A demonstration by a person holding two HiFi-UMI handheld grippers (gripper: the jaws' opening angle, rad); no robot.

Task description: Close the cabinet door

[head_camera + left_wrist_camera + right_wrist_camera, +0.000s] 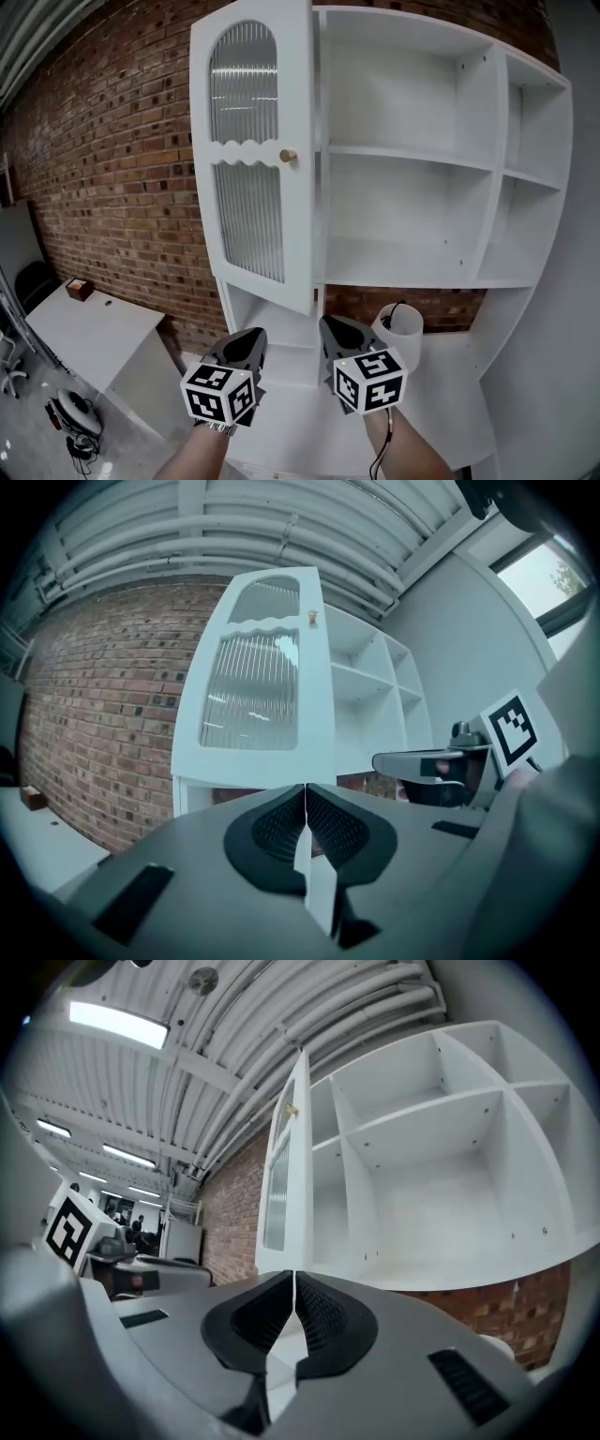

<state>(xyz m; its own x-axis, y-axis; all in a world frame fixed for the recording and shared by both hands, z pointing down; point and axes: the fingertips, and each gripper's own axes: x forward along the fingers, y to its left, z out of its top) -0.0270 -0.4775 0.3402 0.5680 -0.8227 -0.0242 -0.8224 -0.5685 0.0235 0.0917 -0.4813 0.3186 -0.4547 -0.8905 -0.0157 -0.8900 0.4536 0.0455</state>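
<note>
The white door (253, 159) (ribbed glass, arched top, brass knob (288, 156)) stands open at the left of the cabinet (412, 150), against a brick wall (103, 169), while the left gripper (242, 349) and right gripper (339, 336), jaws pressed together and empty, hang below it near the white ledge (450, 384).

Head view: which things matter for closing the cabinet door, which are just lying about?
Job: cabinet door, brass knob, cabinet, left gripper, right gripper, both shut, empty.
Lying about: white cup, brown box on side table, gear on floor.
</note>
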